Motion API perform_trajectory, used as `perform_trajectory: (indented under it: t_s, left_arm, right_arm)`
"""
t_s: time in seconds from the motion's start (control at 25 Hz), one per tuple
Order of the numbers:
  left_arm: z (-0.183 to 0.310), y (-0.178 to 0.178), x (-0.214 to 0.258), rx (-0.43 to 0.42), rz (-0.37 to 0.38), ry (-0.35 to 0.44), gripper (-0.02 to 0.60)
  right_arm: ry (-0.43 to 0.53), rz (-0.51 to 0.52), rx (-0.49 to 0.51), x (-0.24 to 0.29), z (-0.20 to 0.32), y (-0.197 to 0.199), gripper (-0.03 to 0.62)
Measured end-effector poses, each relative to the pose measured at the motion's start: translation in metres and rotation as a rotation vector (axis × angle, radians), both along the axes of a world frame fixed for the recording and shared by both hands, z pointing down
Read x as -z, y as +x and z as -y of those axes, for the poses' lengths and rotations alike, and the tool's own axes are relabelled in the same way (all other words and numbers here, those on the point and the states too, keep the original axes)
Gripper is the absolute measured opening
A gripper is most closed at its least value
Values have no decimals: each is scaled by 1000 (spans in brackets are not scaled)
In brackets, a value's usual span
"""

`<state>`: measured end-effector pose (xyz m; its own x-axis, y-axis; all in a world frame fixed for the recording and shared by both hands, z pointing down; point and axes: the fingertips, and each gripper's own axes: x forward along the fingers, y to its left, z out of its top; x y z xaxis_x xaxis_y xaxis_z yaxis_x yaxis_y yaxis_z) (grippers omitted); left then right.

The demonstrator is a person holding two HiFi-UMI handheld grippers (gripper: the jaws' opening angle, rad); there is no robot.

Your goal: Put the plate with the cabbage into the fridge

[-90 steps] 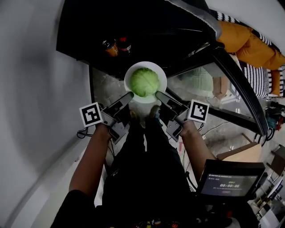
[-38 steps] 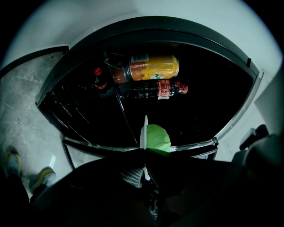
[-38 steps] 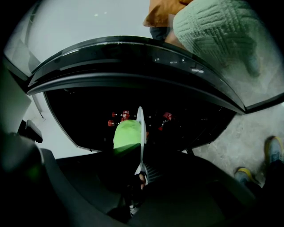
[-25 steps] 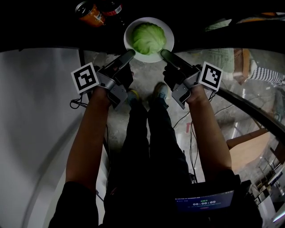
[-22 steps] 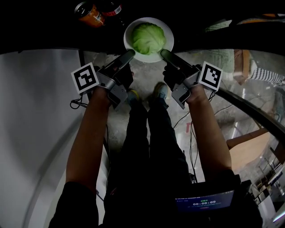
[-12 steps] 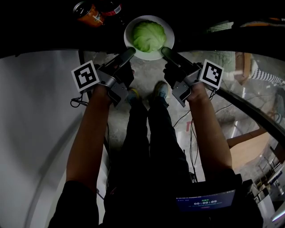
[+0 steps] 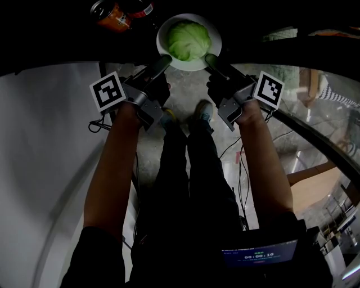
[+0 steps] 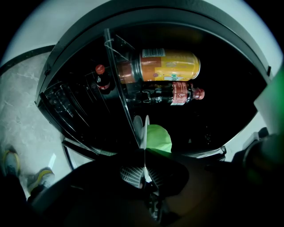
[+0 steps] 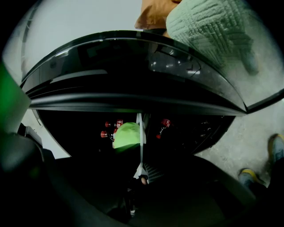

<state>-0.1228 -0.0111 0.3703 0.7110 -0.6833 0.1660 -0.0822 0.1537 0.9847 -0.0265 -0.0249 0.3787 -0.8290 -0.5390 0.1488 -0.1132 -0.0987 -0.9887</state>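
A white plate (image 7: 212, 55) carries a pale green cabbage (image 7: 188, 40) at the top of the head view, inside the dark fridge opening. My left gripper (image 7: 165, 60) is shut on the plate's left rim and my right gripper (image 7: 210, 59) is shut on its right rim. In the left gripper view the plate (image 8: 143, 131) shows edge-on between the jaws, with the cabbage (image 8: 159, 138) beyond it. The right gripper view shows the same thin plate edge (image 9: 140, 133) beside the cabbage (image 9: 126, 135).
An orange drink can (image 7: 108, 14) and a dark bottle with a red label (image 7: 142, 9) lie in the fridge left of the plate; can (image 8: 165, 66) and bottle (image 8: 166, 94) reappear in the left gripper view. A grey fridge wall (image 7: 45, 146) rises at left. The person's legs and shoes (image 7: 202, 112) are below.
Both grippers have carried the plate with the cabbage upward in the head view, deeper into the dark fridge. The grip on both rims is unchanged.
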Motion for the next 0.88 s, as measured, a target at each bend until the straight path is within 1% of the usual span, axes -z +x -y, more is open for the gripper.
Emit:
perform_trajectory:
  t_s: [0.24,0.4,0.56,0.6,0.68,0.88]
  left_arm:
    - [1,0,0,18,-6,-6,9]
    - [1,-1,0,28,6,-3,10]
    - [1,0,1,40,3,5,11]
    - [1,0,0,43,0,5,11]
    - [0,-1,-1,48,1,4,11]
    - [0,-2,-2,58,0,9,11]
  right_arm:
    - [15,3,-19,1,1,1,17]
    - [10,2,-26,0,1,2,18]
    - [13,-12,-29,-2,1,3,18]
    - [13,-21,-31,-3,1,3,24]
    - [13,-38,-31,-6,-1,4,55]
    - [13,-35,-30,-8,-5,6,55]
